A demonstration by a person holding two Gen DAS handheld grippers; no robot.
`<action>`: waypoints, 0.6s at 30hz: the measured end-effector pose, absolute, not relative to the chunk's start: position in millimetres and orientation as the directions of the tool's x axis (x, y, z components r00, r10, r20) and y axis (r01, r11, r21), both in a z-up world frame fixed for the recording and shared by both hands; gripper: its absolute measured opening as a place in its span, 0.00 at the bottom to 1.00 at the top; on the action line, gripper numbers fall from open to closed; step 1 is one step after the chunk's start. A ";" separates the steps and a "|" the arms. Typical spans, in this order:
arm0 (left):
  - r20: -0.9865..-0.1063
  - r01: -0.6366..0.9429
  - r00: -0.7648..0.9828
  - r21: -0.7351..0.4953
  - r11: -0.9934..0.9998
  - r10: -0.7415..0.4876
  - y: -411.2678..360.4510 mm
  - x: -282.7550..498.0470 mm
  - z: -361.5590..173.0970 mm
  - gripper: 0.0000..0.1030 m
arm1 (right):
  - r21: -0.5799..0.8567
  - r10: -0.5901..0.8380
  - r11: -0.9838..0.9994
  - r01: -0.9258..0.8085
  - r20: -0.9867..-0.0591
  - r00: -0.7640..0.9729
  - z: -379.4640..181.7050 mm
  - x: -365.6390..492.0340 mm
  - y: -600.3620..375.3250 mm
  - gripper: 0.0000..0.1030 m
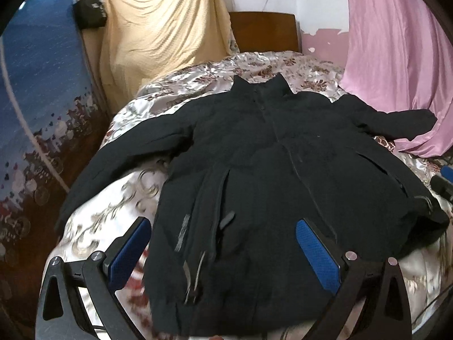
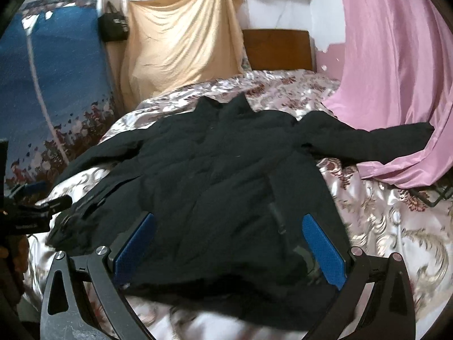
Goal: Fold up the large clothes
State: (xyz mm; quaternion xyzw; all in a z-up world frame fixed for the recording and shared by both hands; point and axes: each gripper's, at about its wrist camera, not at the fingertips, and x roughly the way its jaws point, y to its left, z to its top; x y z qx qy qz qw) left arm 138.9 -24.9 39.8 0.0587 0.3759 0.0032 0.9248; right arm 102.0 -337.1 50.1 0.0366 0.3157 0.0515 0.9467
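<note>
Jacket [image 1: 269,170] lies spread on our bed [image 1: 254,65], sleeves out; its hem is cut off and blurred. Our left gripper [image 1: 223,250] and right gripper [image 2: 229,243] gape wide above it, holding nothing.

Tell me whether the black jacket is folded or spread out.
Spread out. The black jacket lies flat, front up, on the floral bedspread, collar far, both sleeves stretched sideways; no fold made yet.
</note>
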 end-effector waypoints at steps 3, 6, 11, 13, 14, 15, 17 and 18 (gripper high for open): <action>-0.708 0.054 0.705 0.104 0.993 0.036 -36.9 166.3 41.5 1.00 | 0.150 0.113 0.988 -0.026 -0.609 0.785 55.7 128.6 -366.9 0.99; -0.716 0.076 0.698 0.091 0.993 0.012 -51.0 196.0 41.0 1.00 | 0.151 0.056 0.988 0.046 -0.610 0.790 59.5 154.8 -396.9 0.99; -0.741 0.129 0.671 0.080 0.988 -0.027 -78.9 248.3 28.4 1.00 | 0.111 -0.030 0.987 0.119 -0.592 0.805 62.1 196.9 -441.1 0.99; -0.745 0.155 0.666 0.091 0.984 -0.037 -92.5 271.0 21.0 1.00 | 0.096 -0.055 0.985 0.140 -0.601 0.797 59.7 212.5 -454.9 0.99; -0.743 0.166 0.668 0.095 0.981 -0.041 -99.8 282.9 17.0 1.00 | 0.080 -0.082 0.983 0.163 -0.608 0.790 57.7 221.3 -462.2 0.99; -0.741 0.173 0.670 0.099 0.980 -0.044 -106.2 294.1 13.4 1.00 | 0.065 -0.105 0.981 0.182 -0.612 0.784 55.3 229.5 -469.0 0.99; -0.740 0.181 0.670 0.096 0.979 -0.051 -115.2 310.7 7.8 1.00 | 0.031 -0.148 0.977 0.209 -0.609 0.779 51.1 241.3 -481.2 0.99; -0.742 0.187 0.668 0.091 0.978 -0.059 -120.9 319.3 3.8 1.00 | 0.018 -0.172 0.973 0.230 -0.609 0.774 49.5 246.5 -486.5 0.99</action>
